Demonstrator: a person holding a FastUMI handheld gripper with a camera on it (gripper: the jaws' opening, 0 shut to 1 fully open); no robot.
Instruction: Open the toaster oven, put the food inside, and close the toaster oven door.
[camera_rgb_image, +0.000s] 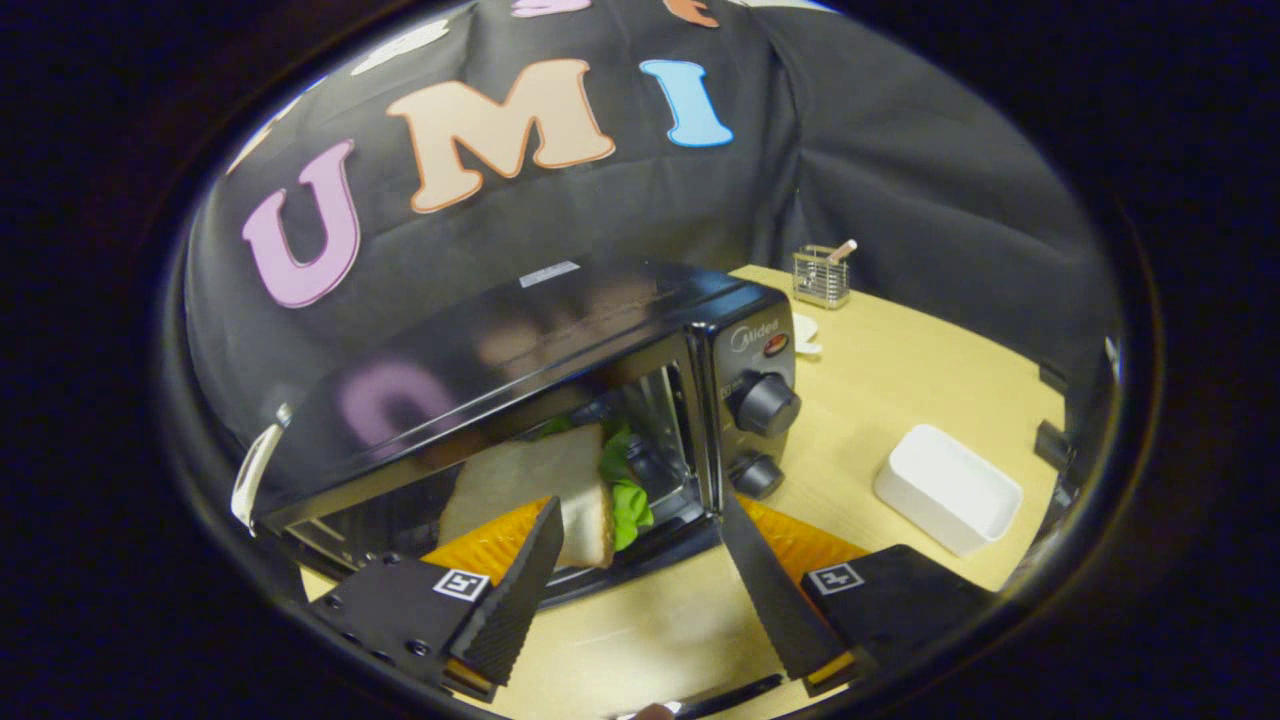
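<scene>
While the hand-held gripper (640, 545) hangs low over the counter (900, 380), its fingers are spread wide apart with nothing between them but bare counter, so it's got hold of nothing. Just ahead of the fingers sits the oven (520, 400), a black box turned at an angle, with two knobs (765, 405) stacked on its front panel. Through the front opening you can see the sandwich (540, 490) inside: a slice of bread up against the glass side with green lettuce (625, 490) poking out toward 3 o'clock of it. The left fingertip overlaps the bottom corner of the bread from where I'm looking, but I can't tell if it actually touches. Something orange (800, 540), maybe a plate, peeks out behind both fingers, right at the foot of the oven. Can't really tell how the door stands.

Off at 3 o'clock from the oven there's a white tray (948, 488) on the counter, well apart. Farther back, around 1 o'clock, a small wire holder (820, 275) stands near the wall, with a white cup (805, 335) just in front of it.
</scene>
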